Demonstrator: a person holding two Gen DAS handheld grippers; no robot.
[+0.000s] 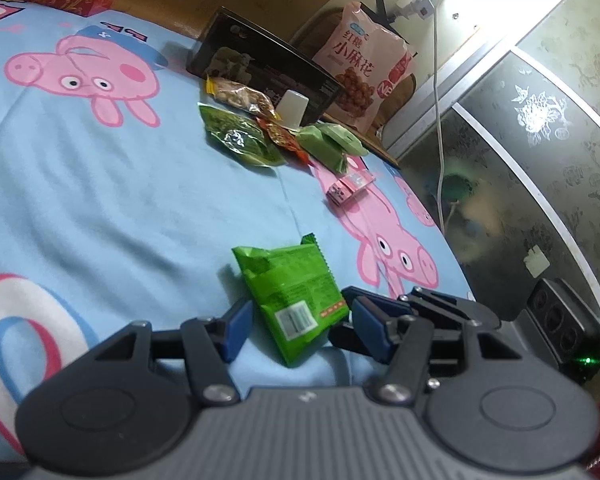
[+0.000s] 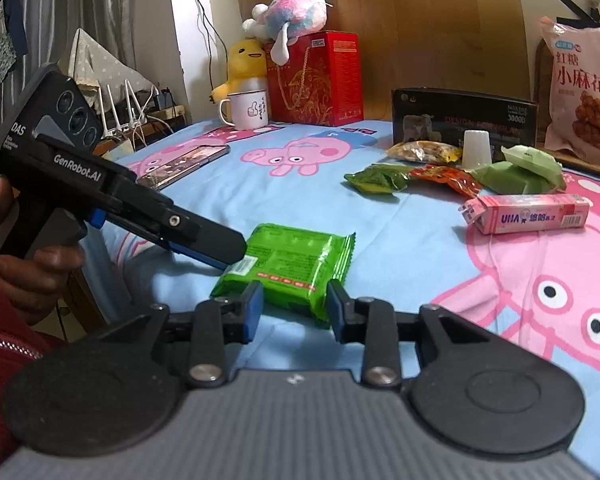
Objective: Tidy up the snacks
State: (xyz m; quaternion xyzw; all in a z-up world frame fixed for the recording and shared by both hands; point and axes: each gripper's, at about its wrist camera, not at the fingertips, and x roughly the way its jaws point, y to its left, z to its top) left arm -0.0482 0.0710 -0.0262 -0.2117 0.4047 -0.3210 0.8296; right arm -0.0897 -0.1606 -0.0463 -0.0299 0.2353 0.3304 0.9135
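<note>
My right gripper (image 2: 294,306) is spread around the near end of the green snack pack (image 2: 290,266), pads not squeezing. My left gripper (image 1: 298,322) is spread beside it too. The pack lies on the pig bedsheet (image 2: 400,240). Farther back sit more snacks (image 2: 440,168) by a black box (image 2: 464,114).

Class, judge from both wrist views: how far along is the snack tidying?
Done: little; nothing looks sorted. In hand: green packet lies on the sheet, between the fingers of the open left gripper and open right gripper. To do: loose snacks and pink box near the black box.
</note>
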